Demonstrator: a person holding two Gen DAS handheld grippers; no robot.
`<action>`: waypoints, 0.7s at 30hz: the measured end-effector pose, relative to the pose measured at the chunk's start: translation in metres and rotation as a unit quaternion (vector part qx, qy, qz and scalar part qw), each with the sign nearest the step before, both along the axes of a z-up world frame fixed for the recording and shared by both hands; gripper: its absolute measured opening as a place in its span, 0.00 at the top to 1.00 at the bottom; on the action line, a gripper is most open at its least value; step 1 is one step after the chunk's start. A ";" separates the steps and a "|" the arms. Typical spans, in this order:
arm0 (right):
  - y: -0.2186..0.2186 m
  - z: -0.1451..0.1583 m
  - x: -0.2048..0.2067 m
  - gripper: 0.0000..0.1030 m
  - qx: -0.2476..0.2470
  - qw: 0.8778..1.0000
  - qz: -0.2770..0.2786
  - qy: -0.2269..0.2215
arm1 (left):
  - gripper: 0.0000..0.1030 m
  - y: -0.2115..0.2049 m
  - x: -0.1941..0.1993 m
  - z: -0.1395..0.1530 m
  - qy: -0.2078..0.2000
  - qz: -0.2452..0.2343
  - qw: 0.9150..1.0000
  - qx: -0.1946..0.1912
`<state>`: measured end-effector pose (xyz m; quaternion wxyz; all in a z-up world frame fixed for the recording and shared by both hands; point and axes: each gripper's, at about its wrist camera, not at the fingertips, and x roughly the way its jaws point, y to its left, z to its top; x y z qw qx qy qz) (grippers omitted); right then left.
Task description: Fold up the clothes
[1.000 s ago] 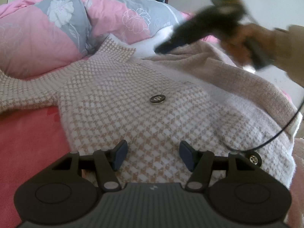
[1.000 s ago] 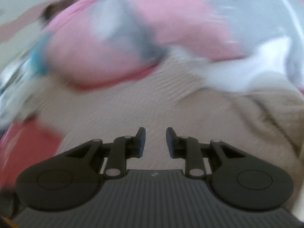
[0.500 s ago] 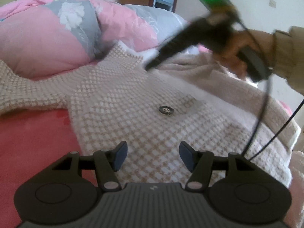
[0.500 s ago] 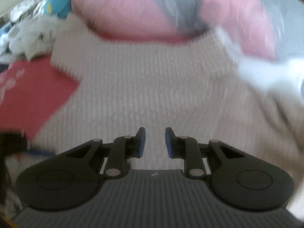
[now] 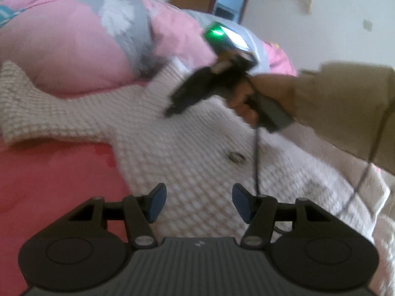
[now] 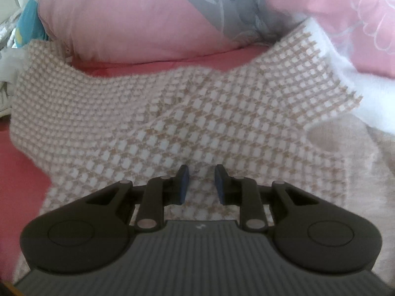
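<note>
Cardigan (image 5: 187, 148) spread flat, sleeve (image 5: 49, 113) stretched leftward, collar toward quilt (image 5: 74, 56)

Left gripper (image 5: 198, 203) jaws apart, nothing between, above beige-and-white checked knit cardigan (image 5: 172, 148) spread on red bedsheet (image 5: 49, 185). Dark round button (image 5: 236, 157) on cardigan. Right gripper (image 5: 170, 109), held by hand (image 5: 243, 98), points down near collar. Pink-grey floral duvet (image 5: 74, 49) behind.

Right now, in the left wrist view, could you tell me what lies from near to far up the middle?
Left tongs → checked sweater → right tongs → pink and grey quilt → white wall.
</note>
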<state>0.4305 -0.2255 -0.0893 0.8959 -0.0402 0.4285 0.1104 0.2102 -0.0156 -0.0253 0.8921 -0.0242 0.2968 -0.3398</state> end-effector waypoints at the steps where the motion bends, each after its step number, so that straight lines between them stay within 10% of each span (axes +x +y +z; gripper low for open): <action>1: -0.001 0.006 0.000 0.79 -0.009 1.000 0.000 0.000 | 0.41 0.007 0.003 0.003 0.001 0.009 1.000 -0.008; 8: -0.013 0.073 -0.014 0.78 0.010 0.997 -0.015 -0.070 | 0.40 0.069 0.030 0.024 0.003 0.126 0.991 -0.047; 13: 0.065 0.103 -0.029 0.75 -0.034 0.988 0.107 -0.107 | 0.40 0.115 0.061 0.024 0.054 0.242 0.968 -0.034; 18: 0.187 0.109 -0.048 0.64 -0.069 0.935 0.314 -0.152 | 0.42 0.154 0.085 -0.003 0.137 0.304 0.942 -0.035; 21: 0.253 0.100 -0.044 0.59 -0.093 0.901 0.393 -0.157 | 0.43 0.161 0.085 -0.008 0.143 0.303 0.941 -0.035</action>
